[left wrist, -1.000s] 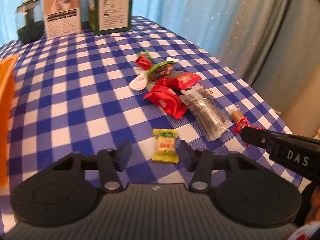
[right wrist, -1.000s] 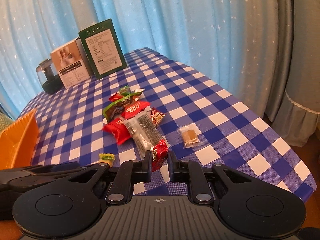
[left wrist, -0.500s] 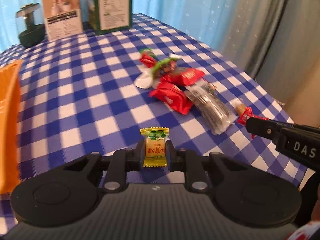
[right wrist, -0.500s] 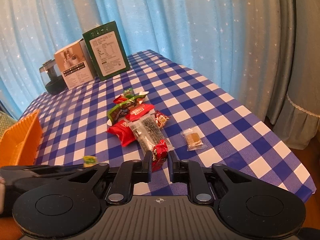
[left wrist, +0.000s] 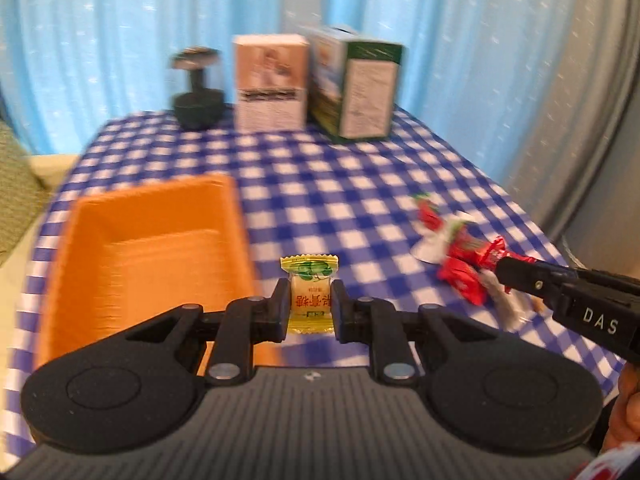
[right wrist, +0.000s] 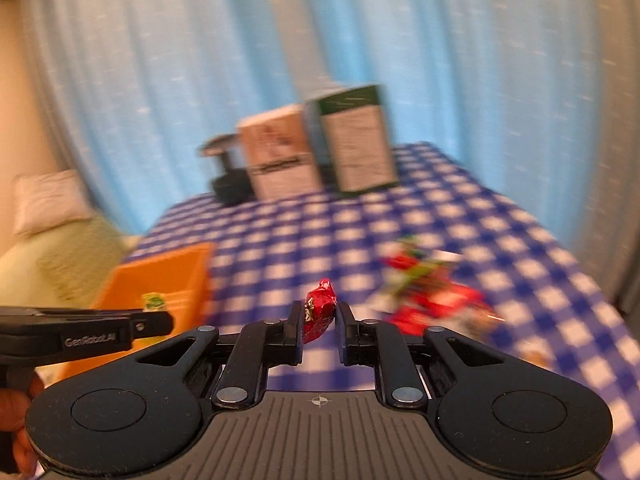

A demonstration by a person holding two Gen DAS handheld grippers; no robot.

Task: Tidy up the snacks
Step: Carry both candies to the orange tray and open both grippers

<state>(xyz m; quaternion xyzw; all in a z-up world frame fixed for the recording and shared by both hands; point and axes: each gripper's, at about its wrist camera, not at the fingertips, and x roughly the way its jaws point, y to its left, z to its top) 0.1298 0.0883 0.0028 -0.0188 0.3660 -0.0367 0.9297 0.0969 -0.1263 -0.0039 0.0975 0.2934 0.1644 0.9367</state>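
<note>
**Both candies lifted and swinging toward the orange tray**

Since a second ago both grippers have been rising off the checked table (left wrist: 360, 200) and turning toward its left edge. The left gripper (left wrist: 310, 307) is pinching the yellow candy (left wrist: 310, 294) between narrow fingers, just off the orange tray (left wrist: 236, 220)'s near right corner. The right gripper (right wrist: 319, 322) is clamping the red candy (right wrist: 319, 312) by its lower half, and is trailing, well short of the tray.

The risk, as I judge it, is the speed: both views are smearing, and the slick wrappers could be slipping or releasing early onto the cloth. The two grippers are also converging on one tray and could be bumping.

The tray looks bare inside. The remaining snack pile (left wrist: 460, 256) is lying near the table's right edge, boxes (left wrist: 312, 88) at the far edge.
</note>
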